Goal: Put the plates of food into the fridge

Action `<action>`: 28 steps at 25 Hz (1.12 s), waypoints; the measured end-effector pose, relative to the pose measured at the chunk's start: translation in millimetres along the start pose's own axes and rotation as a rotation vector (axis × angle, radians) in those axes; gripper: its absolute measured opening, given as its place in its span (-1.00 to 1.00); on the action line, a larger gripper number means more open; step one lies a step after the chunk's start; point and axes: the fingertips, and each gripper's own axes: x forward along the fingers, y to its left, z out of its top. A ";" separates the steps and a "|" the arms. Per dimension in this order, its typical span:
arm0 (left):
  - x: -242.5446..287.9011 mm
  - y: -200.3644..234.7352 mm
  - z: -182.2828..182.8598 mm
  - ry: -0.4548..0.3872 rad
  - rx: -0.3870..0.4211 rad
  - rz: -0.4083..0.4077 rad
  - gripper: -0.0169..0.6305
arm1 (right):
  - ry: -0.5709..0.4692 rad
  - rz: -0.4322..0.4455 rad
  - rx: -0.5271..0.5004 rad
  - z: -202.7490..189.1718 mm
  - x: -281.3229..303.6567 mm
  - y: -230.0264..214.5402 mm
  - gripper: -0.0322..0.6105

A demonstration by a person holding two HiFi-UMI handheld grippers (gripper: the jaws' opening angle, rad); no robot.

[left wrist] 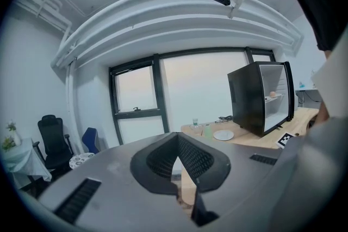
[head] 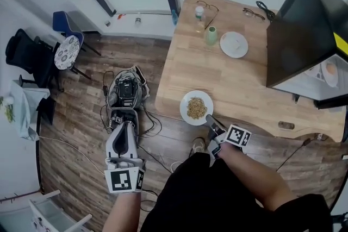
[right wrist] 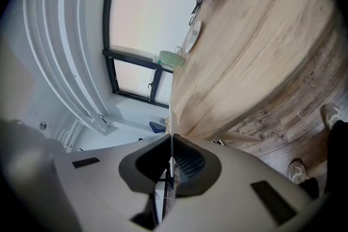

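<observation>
A white plate of brown crumbly food sits at the near edge of the wooden table. My right gripper is shut on the plate's near rim. In the right gripper view the rim runs as a thin white line, edge-on, between the pads of the right gripper. A second white plate lies at the table's far side. The black fridge stands on the table's right end, its inside showing. My left gripper hangs over the floor to the left of the table, shut and empty, as the left gripper view also shows.
A green cup, a small bottle and two pairs of glasses lie at the table's far edge. On the wooden floor a grey bag with cables sits just beyond the left gripper. Chairs stand further left.
</observation>
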 end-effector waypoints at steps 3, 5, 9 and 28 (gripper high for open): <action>11.1 -11.9 10.3 -0.022 -0.001 -0.027 -0.94 | -0.026 -0.002 -0.006 14.7 -16.9 2.2 -0.80; 19.2 -22.9 17.2 -0.038 0.001 -0.055 -0.94 | -0.056 -0.007 -0.008 26.4 -30.4 3.1 -0.80; 36.0 -48.6 30.7 -0.067 0.004 -0.117 -0.94 | -0.135 -0.001 -0.013 52.6 -58.1 9.3 -0.80; 132.8 -237.6 83.6 -0.158 0.002 -0.458 -0.94 | -0.503 -0.003 -0.030 186.9 -216.0 12.3 -0.80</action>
